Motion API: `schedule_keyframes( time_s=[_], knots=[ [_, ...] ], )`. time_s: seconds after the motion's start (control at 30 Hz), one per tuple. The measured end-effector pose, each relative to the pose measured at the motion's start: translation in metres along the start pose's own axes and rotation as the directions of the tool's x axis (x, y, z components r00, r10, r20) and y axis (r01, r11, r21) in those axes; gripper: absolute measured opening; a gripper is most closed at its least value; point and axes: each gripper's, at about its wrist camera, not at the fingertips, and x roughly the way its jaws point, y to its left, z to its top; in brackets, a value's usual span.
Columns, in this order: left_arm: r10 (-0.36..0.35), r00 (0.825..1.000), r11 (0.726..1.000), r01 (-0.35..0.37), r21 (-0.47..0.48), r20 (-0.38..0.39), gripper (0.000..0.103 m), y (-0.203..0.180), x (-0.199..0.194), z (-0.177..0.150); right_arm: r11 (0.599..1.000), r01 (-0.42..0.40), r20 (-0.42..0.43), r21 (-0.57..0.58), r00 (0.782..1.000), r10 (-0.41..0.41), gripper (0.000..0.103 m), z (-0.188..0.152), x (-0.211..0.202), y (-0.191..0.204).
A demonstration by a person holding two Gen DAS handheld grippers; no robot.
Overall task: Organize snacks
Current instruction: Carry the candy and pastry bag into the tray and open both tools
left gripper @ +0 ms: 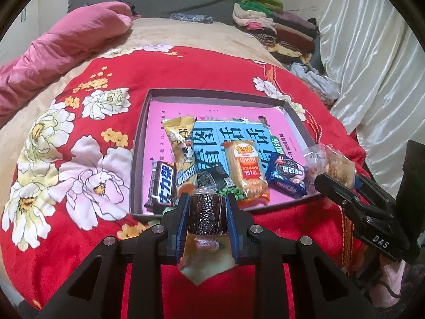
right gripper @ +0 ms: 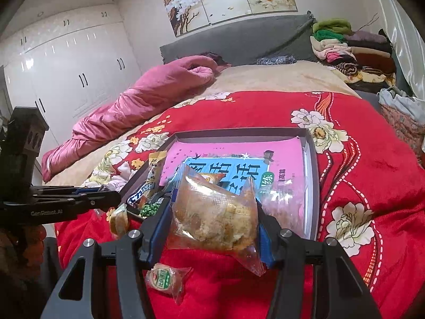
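A shallow grey box point(left gripper: 140, 133) with a pink bottom lies on the red flowered blanket point(left gripper: 79, 159). In it lie a dark chocolate bar point(left gripper: 163, 183), a yellow wafer pack point(left gripper: 180, 156), a green pea pack point(left gripper: 228, 191), an orange cake pack point(left gripper: 245, 170) and a blue cookie pack point(left gripper: 288, 176). My left gripper point(left gripper: 207, 215) is shut on a round dark wrapped cake point(left gripper: 207, 212) just before the box's near edge. My right gripper point(right gripper: 212, 212) is shut on a clear bag with a golden pastry point(right gripper: 212, 212), held above the box's point(right gripper: 309, 159) near right corner; it also shows in the left wrist view point(left gripper: 338, 170).
A small round green-labelled snack point(right gripper: 162, 279) lies on the blanket below my right gripper. A pink quilt point(left gripper: 53, 47) lies at the left. Folded clothes point(left gripper: 279, 26) are stacked at the back right by a white curtain point(left gripper: 372, 66). White wardrobes point(right gripper: 66, 66) stand at the left.
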Motion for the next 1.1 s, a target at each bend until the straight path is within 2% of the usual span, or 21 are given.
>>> schedule_keyframes(
  time_s=[0.47, 1.1],
  knots=[
    [0.046, 0.999, 0.999, -0.046, -0.003, -0.002, 0.027, 0.009, 0.029, 0.014, 1.0, -0.004, 0.004, -0.025, 1.0, 0.004, 0.057, 0.008, 0.013, 0.002],
    [0.049, 0.998, 0.999, -0.049, -0.009, -0.031, 0.027, 0.011, 0.047, 0.01, 0.999, 0.009, -0.012, -0.044, 1.0, -0.01, 0.057, 0.013, 0.029, 0.0]
  ],
)
